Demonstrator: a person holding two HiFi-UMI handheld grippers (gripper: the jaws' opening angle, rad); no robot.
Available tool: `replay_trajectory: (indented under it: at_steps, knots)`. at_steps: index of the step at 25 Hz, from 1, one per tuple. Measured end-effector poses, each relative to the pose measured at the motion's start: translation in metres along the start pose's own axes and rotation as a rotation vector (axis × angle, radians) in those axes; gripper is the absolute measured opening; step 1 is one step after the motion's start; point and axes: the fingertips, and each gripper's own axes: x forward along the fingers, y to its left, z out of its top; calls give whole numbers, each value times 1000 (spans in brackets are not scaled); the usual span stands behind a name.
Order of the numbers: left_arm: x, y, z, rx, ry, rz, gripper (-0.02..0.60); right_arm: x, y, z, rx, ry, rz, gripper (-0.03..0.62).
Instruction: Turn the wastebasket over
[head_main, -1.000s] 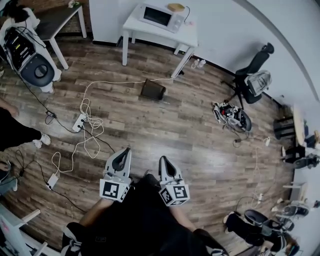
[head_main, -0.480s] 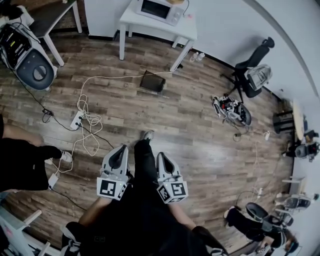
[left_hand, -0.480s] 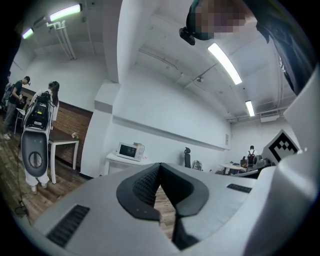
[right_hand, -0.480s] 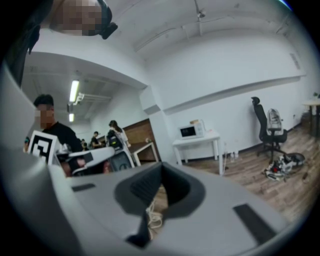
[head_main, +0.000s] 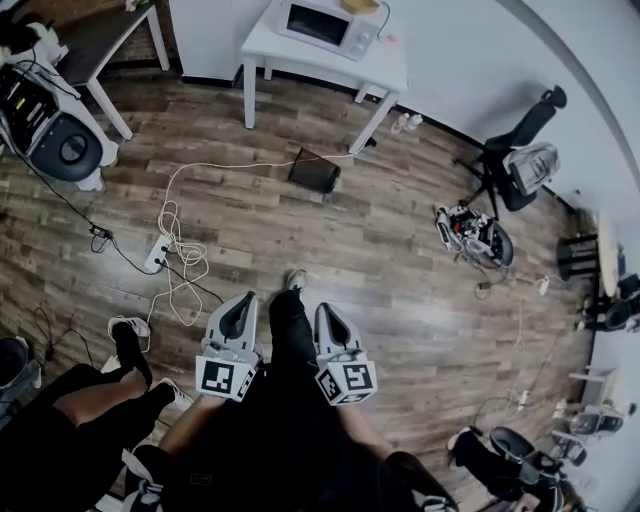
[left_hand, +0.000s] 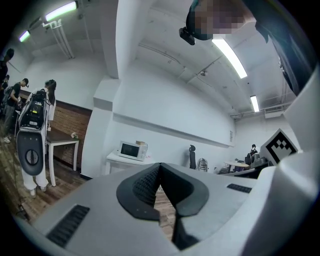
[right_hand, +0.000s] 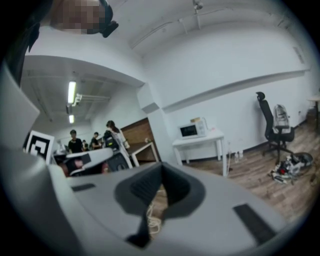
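Note:
A dark boxy wastebasket (head_main: 314, 171) lies on the wood floor in front of the white table, far ahead of both grippers in the head view. My left gripper (head_main: 243, 304) and right gripper (head_main: 327, 314) are held side by side low in that view, pointing forward, with my leg and shoe between them. Both are shut with nothing in them. In the left gripper view the dark pads (left_hand: 146, 185) meet at the tip. The right gripper view shows its pads (right_hand: 144, 186) closed the same way. The gripper bodies hide the wastebasket in both of those views.
A white table (head_main: 385, 68) carries a microwave (head_main: 324, 26). White cables and a power strip (head_main: 158, 250) trail across the floor on the left. A wheeled machine (head_main: 57, 135) stands far left, an office chair (head_main: 522, 145) and a heap of gear (head_main: 472, 236) right. Another person's legs (head_main: 95, 400) stand lower left.
The view has moved forward toward the table and wastebasket. My leg has stepped out between the grippers. Another person's legs have come in at lower left. Both grippers stay shut.

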Motion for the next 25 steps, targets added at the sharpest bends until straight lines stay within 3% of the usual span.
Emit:
replay_trajectory:
  at_steps: [8,18,25]
  knots:
    - [102,15,4,15,26,-7,34,82,-59,39,19,8,10,31]
    - [225,32,25,22,45,37,34,179,-135,100,14,15,53,31]
    - [278,38,26,14,63,44,34,223,-176,113,15,39,51,31]
